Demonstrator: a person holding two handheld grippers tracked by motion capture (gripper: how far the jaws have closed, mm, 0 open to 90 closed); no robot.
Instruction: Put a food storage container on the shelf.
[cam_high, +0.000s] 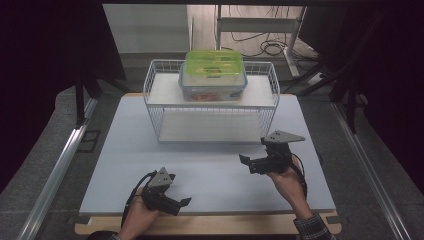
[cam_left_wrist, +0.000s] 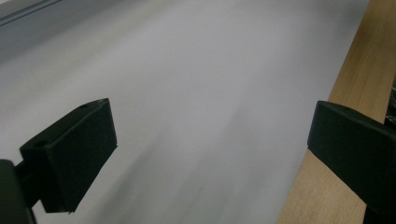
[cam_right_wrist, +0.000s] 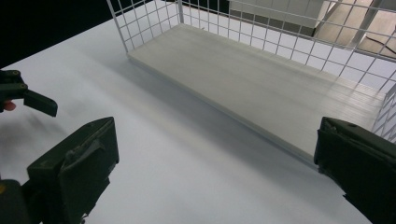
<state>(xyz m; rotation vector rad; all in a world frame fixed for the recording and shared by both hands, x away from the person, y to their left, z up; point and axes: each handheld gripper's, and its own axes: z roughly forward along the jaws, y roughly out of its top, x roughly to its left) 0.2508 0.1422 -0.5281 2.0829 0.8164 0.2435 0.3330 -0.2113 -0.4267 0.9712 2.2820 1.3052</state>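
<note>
A clear plastic box with a green lid rests on the top shelf of a white wire rack at the back middle of the table. The rack's lower shelf is bare. My left gripper is low over the table's front edge, jaws wide apart and pointing right, with nothing between them. To the rack's front right, my right gripper is open and empty, pointing left toward the lower shelf. The left gripper also appears at the left edge of the right gripper view.
A white board covers the tabletop, with a wooden border along the front. Metal rails run down both sides of the table. Cables and a desk frame lie on the floor behind.
</note>
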